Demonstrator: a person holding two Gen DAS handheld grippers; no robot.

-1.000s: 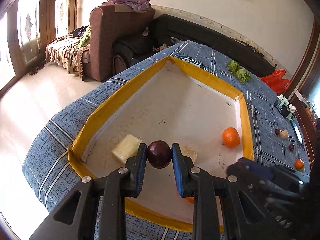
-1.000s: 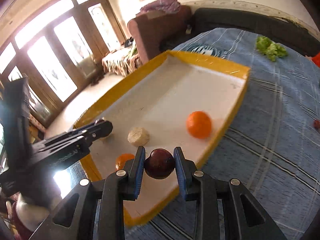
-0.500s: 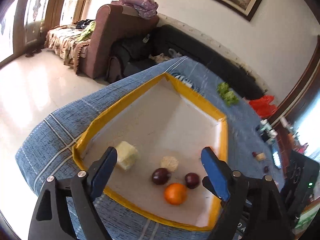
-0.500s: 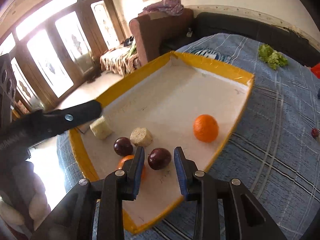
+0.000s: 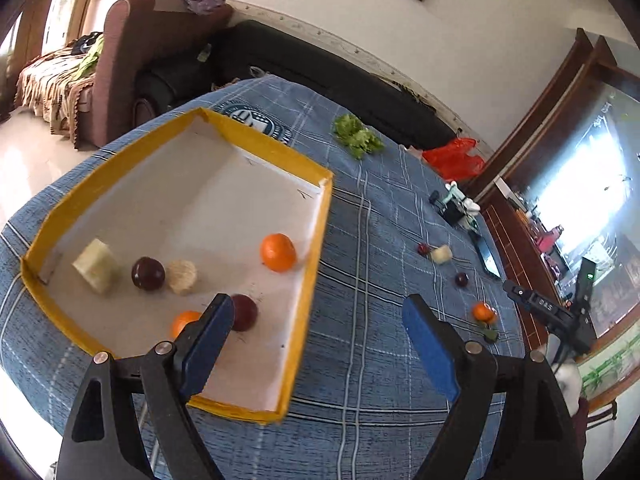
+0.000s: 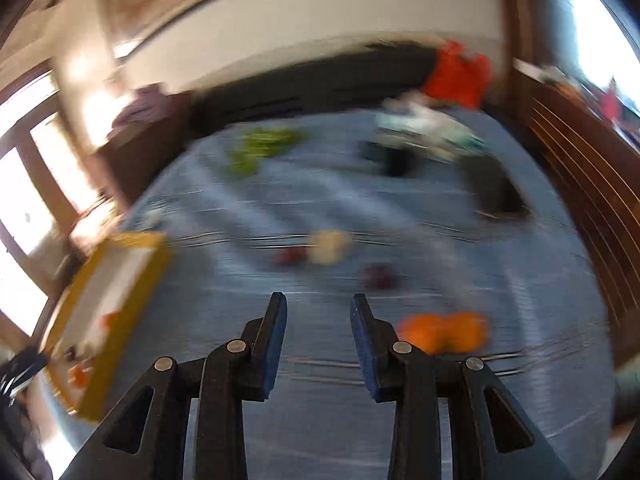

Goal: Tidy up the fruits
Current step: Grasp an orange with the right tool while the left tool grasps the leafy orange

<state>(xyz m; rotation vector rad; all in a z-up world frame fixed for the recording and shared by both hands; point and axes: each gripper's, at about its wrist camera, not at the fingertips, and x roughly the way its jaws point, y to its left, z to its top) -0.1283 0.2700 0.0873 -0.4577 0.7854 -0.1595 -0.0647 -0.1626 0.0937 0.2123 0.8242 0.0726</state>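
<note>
Both jaws apart and empty, the right gripper (image 6: pixel 318 332) should centre squarely over the blurred orange tangerine (image 6: pixel 442 331) at four o'clock before closing.

Right wrist view smeared throughout, orange fruit (image 6: pixel 442 332) stretched to a streak, dark fruits (image 6: pixel 378 276) and pale chunk (image 6: pixel 328 246) shapeless, yellow tray (image 6: pixel 120 280) contents unreadable, left wrist view: small orange (image 5: pixel 185 321) partly behind left gripper's finger (image 5: pixel 206 344).

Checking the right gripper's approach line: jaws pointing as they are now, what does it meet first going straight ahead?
Likely bare blue tablecloth; the right gripper is open and empty. A dark plum sits just right of that line. Blur makes depth uncertain.
</note>
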